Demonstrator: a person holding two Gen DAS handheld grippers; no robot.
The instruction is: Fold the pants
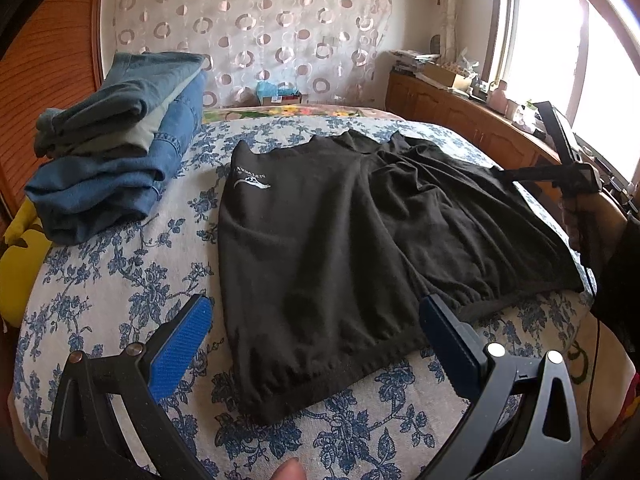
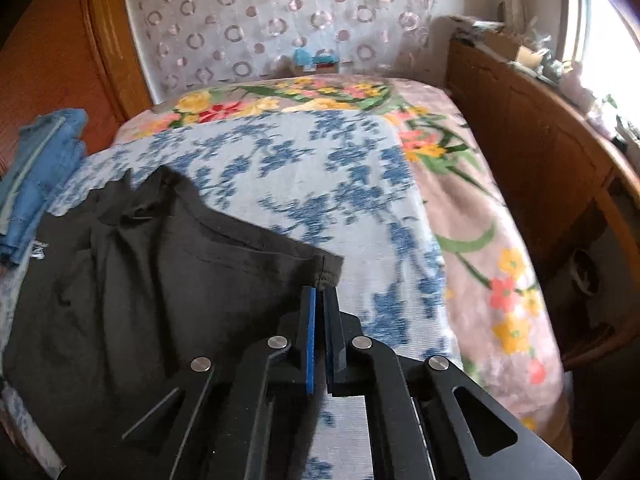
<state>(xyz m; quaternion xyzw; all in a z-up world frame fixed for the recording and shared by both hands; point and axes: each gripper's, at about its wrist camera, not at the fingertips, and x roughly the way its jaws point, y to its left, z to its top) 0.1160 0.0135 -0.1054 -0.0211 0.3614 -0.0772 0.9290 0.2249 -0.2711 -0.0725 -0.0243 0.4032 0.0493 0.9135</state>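
Gripping the first corner of the black pants (image 1: 360, 232) before a fold.

Nearest, left gripper (image 1: 316, 328) wide open and empty, hovering over the waistband hem on the pants' near edge; farther along, right gripper (image 2: 320, 300) pinched shut on the pants' right-hand corner (fabric visibly between the pads). Next, probably: closing left on the hem, then lifting both together across the floral bedspread (image 1: 120, 280). Beyond the pants' far-left corner, folded jeans (image 1: 116, 152).

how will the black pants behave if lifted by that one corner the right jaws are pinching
The black pants look soft and wrinkled, so they will likely droop and hang from the right gripper rather than hold shape. The fabric looks thin, so probably light. The far side may drag over the floral bedspread.
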